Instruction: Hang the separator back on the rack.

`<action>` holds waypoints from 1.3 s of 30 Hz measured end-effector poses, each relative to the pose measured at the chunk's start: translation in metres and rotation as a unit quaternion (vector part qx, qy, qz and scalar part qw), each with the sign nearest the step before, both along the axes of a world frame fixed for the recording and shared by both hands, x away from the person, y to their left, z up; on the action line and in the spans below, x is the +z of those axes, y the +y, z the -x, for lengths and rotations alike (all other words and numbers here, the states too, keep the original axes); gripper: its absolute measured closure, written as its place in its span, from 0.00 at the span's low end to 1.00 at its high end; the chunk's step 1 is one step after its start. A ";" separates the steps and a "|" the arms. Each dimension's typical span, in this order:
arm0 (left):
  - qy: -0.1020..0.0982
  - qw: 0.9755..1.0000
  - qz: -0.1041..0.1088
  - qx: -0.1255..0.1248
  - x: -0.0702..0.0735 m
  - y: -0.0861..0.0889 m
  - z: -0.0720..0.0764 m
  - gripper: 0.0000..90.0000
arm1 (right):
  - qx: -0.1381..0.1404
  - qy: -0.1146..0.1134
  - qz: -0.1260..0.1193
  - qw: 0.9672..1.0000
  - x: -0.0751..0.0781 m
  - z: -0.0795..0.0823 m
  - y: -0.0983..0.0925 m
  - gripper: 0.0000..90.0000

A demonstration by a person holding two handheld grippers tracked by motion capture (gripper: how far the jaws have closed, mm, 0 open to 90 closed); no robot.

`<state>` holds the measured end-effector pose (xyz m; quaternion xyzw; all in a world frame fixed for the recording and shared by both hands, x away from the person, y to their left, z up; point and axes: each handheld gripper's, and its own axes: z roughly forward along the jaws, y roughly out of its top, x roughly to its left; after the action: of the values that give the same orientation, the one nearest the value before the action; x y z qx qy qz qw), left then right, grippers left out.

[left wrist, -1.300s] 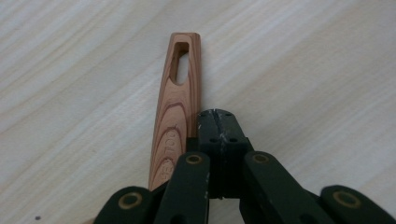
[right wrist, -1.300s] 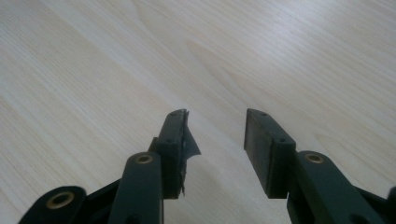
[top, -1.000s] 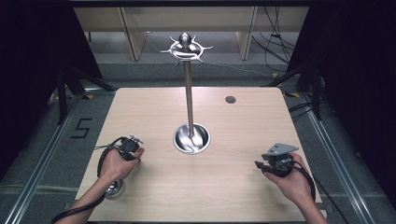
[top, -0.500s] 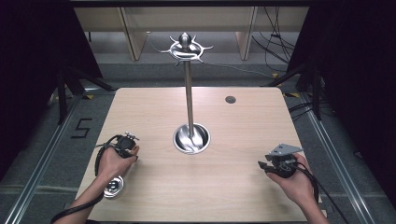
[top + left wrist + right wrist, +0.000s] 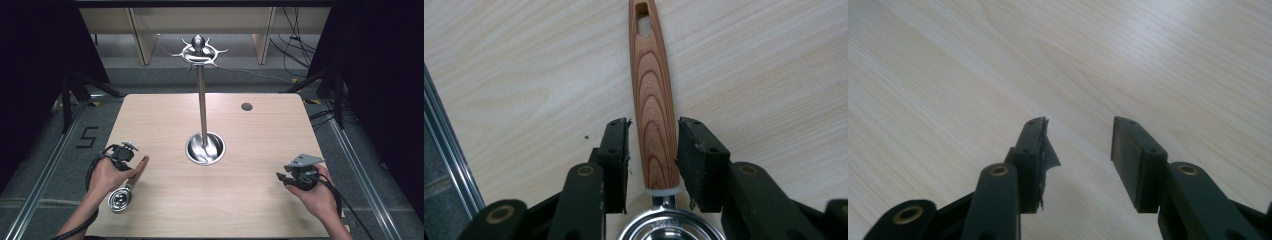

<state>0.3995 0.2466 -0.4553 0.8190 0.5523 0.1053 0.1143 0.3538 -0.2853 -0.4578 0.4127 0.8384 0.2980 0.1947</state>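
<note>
Black left gripper (image 5: 653, 150) with brass-coloured pivots, black right gripper (image 5: 1080, 150), grey three-cornered plate, black cables

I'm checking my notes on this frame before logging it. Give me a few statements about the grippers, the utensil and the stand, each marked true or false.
1. The left gripper has its jaws on either side of the wooden handle of a utensil lying on the table. True.
2. The right gripper is shut on a spoon. False: its jaws stand open over bare tabletop with nothing between them.
3. The metal stand rises from a round base near the middle of the table. True.
4. A utensil hangs from the hooks at the top of the stand. False: the hooks look bare.
5. The handle has a slot near its far end. True.
</note>
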 end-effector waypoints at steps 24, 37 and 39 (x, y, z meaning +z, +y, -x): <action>0.114 0.993 -0.016 0.002 -0.023 0.006 -0.013 0.72 | 0.010 -0.005 0.000 1.000 -0.002 -0.001 0.003 0.63; 0.071 0.997 0.030 0.007 -0.021 0.011 -0.004 0.76 | 0.000 -0.004 -0.009 1.000 -0.005 0.001 0.006 0.62; 0.044 0.998 0.039 0.011 -0.018 0.012 -0.001 0.76 | 0.001 -0.004 -0.010 1.000 -0.004 0.001 0.006 0.62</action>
<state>0.4002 0.2588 -0.4735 0.8116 0.5695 0.0490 0.1209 0.3525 -0.2796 -0.4619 0.4123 0.8351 0.3086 0.1933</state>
